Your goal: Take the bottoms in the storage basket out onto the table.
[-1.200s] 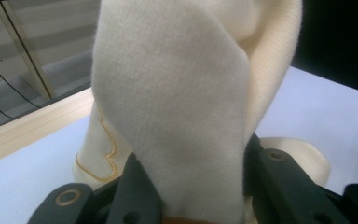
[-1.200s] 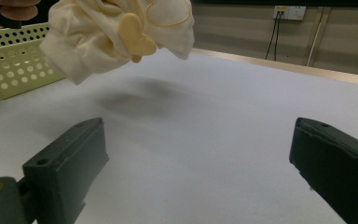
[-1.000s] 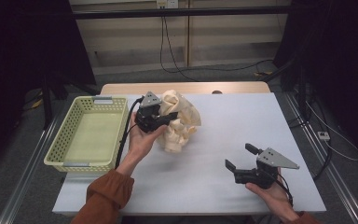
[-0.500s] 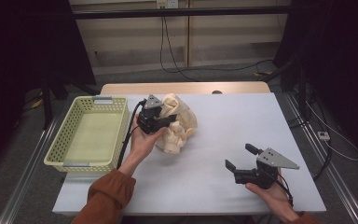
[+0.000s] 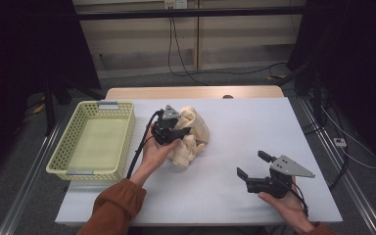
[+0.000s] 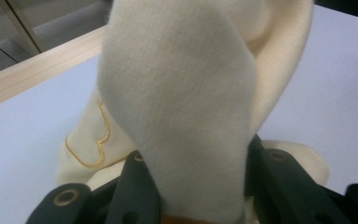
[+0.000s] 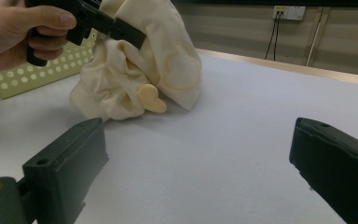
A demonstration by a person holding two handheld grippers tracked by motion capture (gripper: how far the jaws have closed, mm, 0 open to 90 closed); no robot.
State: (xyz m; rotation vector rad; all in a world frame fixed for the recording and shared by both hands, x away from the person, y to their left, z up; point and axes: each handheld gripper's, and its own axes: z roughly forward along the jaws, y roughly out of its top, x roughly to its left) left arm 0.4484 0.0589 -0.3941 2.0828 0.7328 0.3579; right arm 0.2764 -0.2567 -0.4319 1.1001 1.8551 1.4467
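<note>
Nearest me, the right tool (image 5: 253,167) rests in a hand over the white surface (image 5: 254,127), its black jaws wide apart on nothing. Further in, the left tool (image 5: 180,133) is clamped on a fold of the cream fabric garment with gold stitching (image 5: 192,137), which sits bunched mid-surface just beside the pale green plastic basket (image 5: 90,142). Beyond, a wooden edge, trailing cables and dark curtains.

Cream fleece cloth bundle (image 6: 182,93): soft, matt, fuzzy nap, gold stitched outline. Beside it, pale-green perforated plastic basket (image 5: 58,164), slight sheen. White matt tabletop (image 5: 254,132), light wood edge.
</note>
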